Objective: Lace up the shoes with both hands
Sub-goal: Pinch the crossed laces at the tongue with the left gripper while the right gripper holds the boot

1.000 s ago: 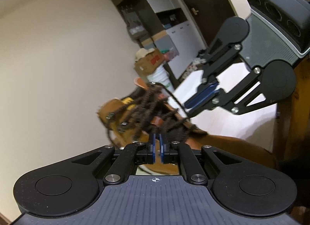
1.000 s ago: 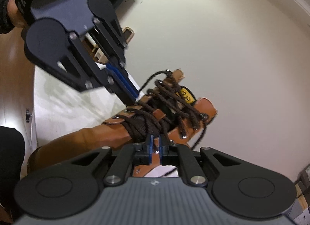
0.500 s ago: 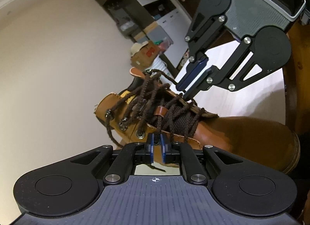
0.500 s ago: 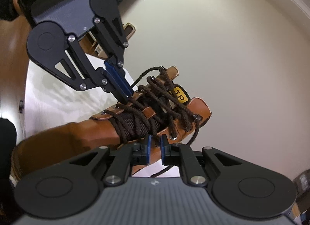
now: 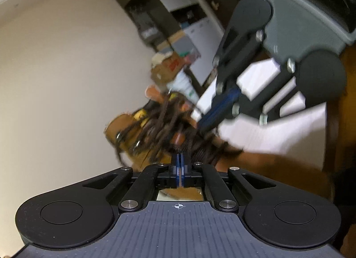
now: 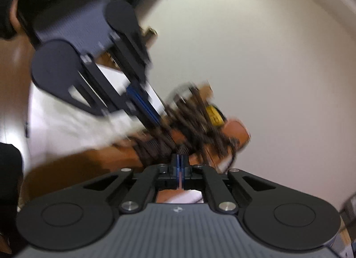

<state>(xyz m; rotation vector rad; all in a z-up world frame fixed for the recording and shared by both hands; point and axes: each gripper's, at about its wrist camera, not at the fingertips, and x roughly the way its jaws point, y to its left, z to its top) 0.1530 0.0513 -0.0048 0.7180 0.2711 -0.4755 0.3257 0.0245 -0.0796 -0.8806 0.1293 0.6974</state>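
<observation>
Both tools, the left tool (image 5: 179, 164) and right tool (image 6: 180, 164), are closed at the brown boot (image 6: 93, 158), apparently to tension its dark laces (image 6: 191, 122), though blur hides whether either pinches lace.

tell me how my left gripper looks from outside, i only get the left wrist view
Observer: In the right wrist view, the left gripper has its blue fingers pressed together, with the tips at the laces of the boot.
Operator: ok and up close is the right one shut too
Observer: Yes. Its own camera shows the right gripper shut, just in front of the laces. Blur hides whether a lace is pinched.
</observation>
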